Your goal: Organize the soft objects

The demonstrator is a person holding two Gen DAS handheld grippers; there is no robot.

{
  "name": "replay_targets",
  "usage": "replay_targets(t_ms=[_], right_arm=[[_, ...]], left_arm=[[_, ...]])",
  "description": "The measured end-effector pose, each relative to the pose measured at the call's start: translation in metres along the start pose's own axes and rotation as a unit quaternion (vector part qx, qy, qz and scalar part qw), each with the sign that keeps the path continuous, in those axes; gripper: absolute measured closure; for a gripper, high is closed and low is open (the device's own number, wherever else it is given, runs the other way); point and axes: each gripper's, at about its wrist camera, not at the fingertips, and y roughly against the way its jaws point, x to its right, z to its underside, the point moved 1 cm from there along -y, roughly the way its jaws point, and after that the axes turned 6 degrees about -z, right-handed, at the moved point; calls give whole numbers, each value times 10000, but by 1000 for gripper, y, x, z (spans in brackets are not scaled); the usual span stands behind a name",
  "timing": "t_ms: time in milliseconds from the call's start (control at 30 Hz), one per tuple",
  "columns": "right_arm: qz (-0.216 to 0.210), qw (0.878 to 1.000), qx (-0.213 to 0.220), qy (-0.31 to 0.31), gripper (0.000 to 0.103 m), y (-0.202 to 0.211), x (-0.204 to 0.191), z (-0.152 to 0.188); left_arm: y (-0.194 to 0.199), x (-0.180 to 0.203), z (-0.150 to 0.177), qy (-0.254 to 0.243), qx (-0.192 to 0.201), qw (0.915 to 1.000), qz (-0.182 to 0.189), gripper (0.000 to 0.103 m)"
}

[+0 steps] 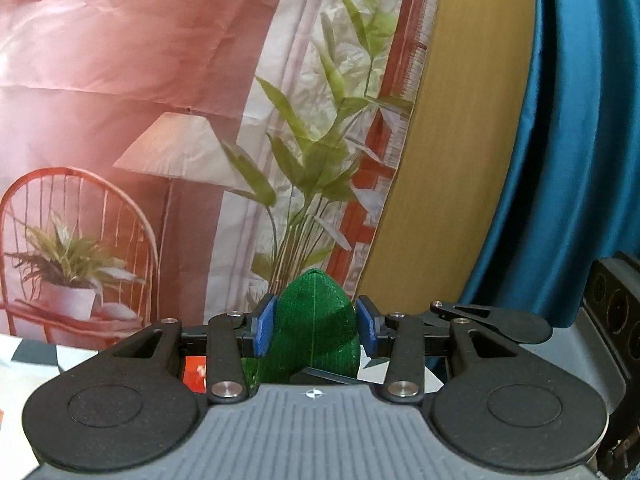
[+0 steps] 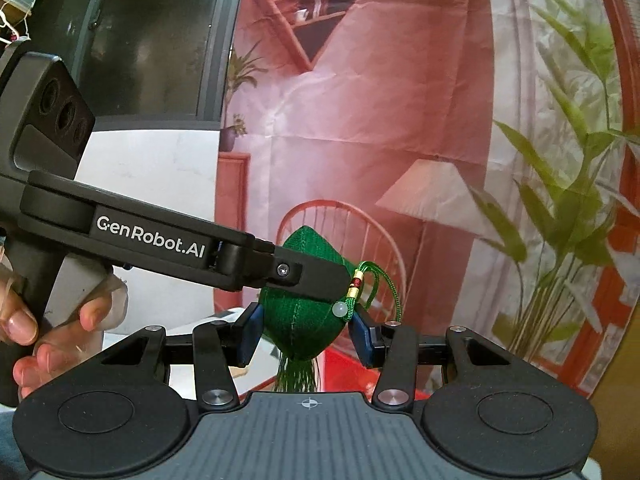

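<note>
Beyond the jaws in both views hangs a creased printed backdrop of a pink room; on it, a red wire chair holding a white potted plant sits left of the left jaws; a pleated lamp and tall bamboo-like leaves rise above them; right of those, a wooden panel, then a teal curtain; up and left of the right jaws, a dark window above a white wall.
</note>
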Motion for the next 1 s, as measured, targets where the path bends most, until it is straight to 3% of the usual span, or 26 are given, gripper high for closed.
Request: replay_targets(t_ms=[300,733,1000], right_arm=[[102,9997,-134,172,60,-29,32,3],[287,9930,-1081,-378,59,-64,65,96],[639,9795,-1572,-1089,59,-55,84,139]], left_arm=[[-45,-13,5,-102,-156,9998,-2,58],[-123,-16,75,249,-1266,9916,88,58],[-151,12,102,-130,-1670,9859,37,58]])
